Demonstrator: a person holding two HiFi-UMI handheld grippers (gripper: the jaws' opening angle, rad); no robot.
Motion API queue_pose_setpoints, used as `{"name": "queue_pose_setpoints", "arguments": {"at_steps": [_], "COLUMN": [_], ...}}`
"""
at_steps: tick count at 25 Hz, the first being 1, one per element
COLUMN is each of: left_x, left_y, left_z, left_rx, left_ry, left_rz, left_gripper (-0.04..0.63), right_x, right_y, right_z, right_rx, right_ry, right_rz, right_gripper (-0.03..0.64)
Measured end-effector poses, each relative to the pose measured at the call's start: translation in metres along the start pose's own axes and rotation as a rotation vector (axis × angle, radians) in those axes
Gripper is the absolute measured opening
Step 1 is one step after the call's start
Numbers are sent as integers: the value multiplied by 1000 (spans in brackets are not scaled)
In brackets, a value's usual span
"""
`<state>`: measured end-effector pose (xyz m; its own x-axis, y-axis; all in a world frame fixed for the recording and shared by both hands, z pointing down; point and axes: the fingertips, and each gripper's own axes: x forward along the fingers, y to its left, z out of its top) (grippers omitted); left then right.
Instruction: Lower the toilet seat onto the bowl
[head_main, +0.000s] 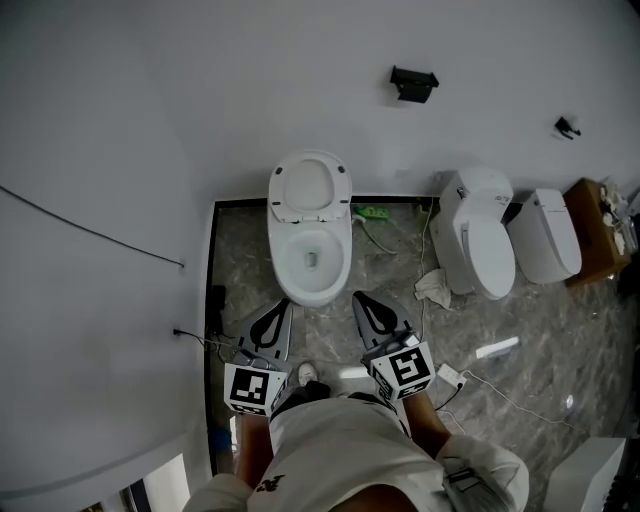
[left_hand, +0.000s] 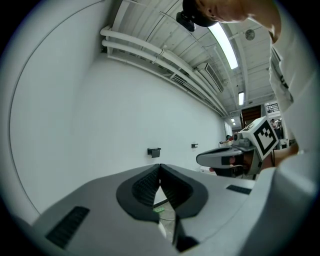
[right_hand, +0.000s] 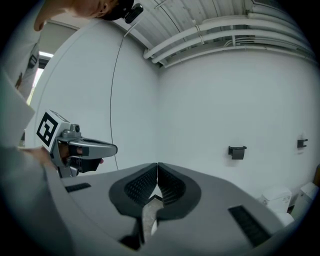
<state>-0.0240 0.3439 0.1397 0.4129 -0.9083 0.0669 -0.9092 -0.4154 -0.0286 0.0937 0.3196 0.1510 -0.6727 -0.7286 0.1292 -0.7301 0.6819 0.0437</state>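
Toilet seat (head_main: 308, 187) stands raised at upper centre of the head view, behind the bowl (head_main: 312, 262). Its long axis runs up-frame. Left tongs (head_main: 280, 312) and right tongs (head_main: 366, 304) flank the bowl's near rim below. Both are closed and empty, about equally far from the seat.

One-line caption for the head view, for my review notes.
Toilet seat up; left gripper and right gripper, shut and empty, point toward the bowl.
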Motion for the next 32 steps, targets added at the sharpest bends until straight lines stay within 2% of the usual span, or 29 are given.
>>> {"name": "queue_pose_setpoints", "arguments": {"at_steps": [8, 19, 32], "left_x": [22, 58, 125], "left_y": [41, 61, 81], "left_z": [3, -2, -8], "left_rx": [-4, -29, -17], "left_ry": [3, 10, 27], "left_rz": [-46, -101, -80], "left_gripper": [23, 23, 23], "right_x": [40, 69, 117], "right_y": [0, -18, -73], "right_z": [8, 3, -5], "right_rx": [5, 24, 28], "right_ry": [12, 30, 41], "right_rz": [-51, -89, -63], "right_gripper": [21, 21, 21]}}
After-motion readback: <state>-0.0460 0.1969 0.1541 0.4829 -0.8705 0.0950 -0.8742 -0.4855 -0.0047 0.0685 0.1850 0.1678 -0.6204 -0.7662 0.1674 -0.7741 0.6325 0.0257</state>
